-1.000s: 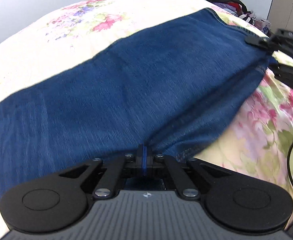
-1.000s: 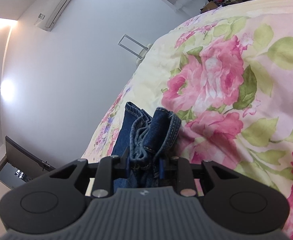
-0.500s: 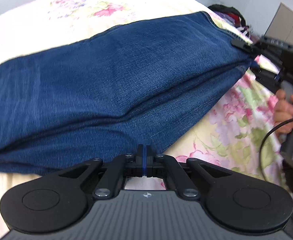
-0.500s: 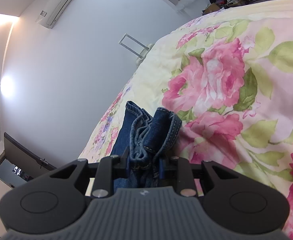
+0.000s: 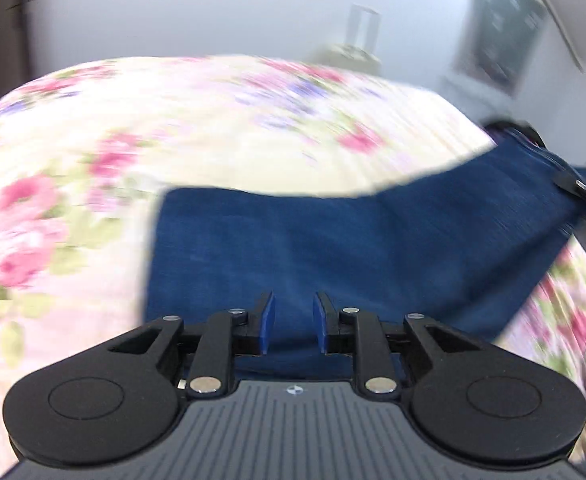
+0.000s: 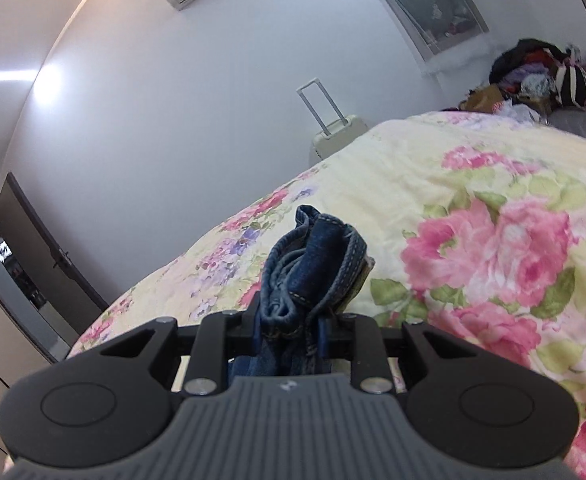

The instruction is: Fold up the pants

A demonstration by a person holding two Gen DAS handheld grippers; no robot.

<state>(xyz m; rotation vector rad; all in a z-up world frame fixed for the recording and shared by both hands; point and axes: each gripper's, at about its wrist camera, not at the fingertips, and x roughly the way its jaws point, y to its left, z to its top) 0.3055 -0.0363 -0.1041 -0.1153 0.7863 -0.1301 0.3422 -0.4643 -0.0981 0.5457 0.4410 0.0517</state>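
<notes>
You are working with two matching tools: your left gripper (image 5: 292, 326) is showing black linkage arms, silver screws, blue pads (image 5: 268, 322) and a ribbed grey housing; your right gripper (image 6: 291, 334) is wearing the same black arms and round black discs.

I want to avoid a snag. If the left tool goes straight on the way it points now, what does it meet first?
Most likely the jeans: the left tool, open after just opening with nothing pinched, points down at the denim. Blur hides the depth.

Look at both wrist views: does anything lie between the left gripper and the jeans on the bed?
Nothing visible does. The left gripper, jaws just opened and empty, hangs directly over the jeans, whose other end the right gripper clamps.
</notes>
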